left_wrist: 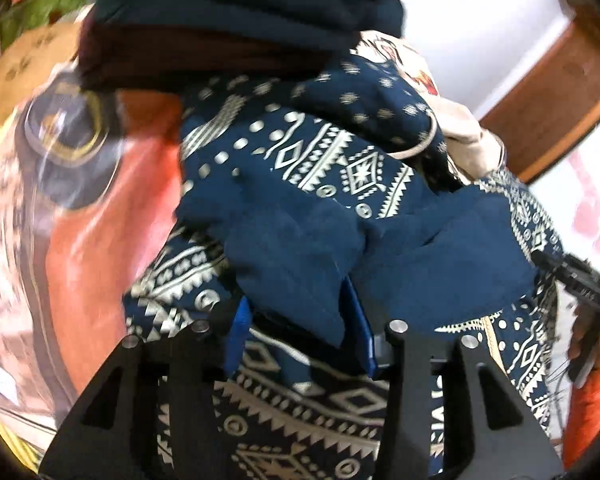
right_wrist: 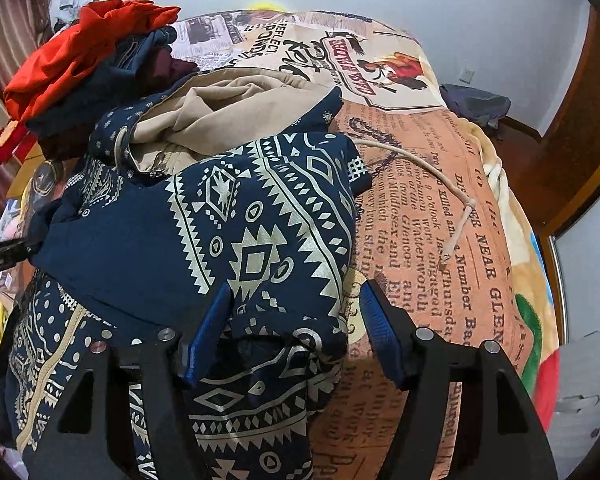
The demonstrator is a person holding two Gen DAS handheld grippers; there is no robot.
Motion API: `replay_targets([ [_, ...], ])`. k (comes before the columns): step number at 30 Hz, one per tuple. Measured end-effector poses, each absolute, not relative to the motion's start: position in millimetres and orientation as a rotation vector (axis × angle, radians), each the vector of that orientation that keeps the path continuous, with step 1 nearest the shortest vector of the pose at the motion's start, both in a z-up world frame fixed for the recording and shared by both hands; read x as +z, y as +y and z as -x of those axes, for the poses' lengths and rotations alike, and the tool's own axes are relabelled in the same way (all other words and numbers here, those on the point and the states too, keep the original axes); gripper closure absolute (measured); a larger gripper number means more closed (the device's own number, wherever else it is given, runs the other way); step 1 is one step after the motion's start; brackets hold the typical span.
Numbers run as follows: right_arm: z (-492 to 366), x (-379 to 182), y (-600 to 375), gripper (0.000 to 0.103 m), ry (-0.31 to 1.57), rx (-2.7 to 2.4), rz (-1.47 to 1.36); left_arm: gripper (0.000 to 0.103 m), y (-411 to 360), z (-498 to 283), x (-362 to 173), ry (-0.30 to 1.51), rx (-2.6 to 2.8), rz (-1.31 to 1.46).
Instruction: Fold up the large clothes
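Note:
A navy hoodie with a cream geometric print and a beige hood lining [right_wrist: 204, 120] lies bunched on the bed. In the left wrist view the hoodie [left_wrist: 320, 200] fills the middle, and my left gripper [left_wrist: 300, 328] has its blue fingers [left_wrist: 240, 332] around a navy fold of it. In the right wrist view the hoodie [right_wrist: 236, 232] lies ahead and to the left. My right gripper [right_wrist: 296, 328] is open, its jaws wide, with the hoodie's right edge between them. Its cream drawstring [right_wrist: 428, 168] trails over the blanket.
A stack of folded red, navy and maroon clothes [right_wrist: 84, 68] sits behind the hoodie, also in the left wrist view [left_wrist: 236, 12]. The bed carries a newspaper-print blanket [right_wrist: 420, 240]. A dark garment [right_wrist: 476, 106] lies at its far corner. A wooden door frame [right_wrist: 580, 152] stands to the right.

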State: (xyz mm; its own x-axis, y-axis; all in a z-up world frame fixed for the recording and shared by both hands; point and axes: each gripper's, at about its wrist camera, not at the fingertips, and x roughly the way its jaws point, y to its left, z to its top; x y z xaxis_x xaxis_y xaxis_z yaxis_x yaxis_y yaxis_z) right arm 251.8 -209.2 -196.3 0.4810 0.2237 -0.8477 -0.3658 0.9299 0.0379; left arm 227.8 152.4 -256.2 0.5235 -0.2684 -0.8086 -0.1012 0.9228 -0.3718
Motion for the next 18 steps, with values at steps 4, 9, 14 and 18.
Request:
replay_targets([
  [4,-250.1,-196.9,-207.6,0.039,0.999,0.357,0.168,0.058,173.9,-217.1,-266.5,1.031,-0.073,0.481],
  [9,-249.6,-197.5,-207.0,0.039,0.994,0.353,0.169,0.058,189.1,-217.1,-272.3,1.017,-0.100,0.639],
  [14,-250.4,-197.5,-206.8,0.038,1.002,0.350,0.169,0.058,195.0,-237.2,-275.0,1.026,-0.086,0.665],
  [18,-256.3,-192.3,-208.1,0.038,1.037,0.363,0.160,0.071,199.8,-254.1,-276.6,1.035,-0.044,0.658],
])
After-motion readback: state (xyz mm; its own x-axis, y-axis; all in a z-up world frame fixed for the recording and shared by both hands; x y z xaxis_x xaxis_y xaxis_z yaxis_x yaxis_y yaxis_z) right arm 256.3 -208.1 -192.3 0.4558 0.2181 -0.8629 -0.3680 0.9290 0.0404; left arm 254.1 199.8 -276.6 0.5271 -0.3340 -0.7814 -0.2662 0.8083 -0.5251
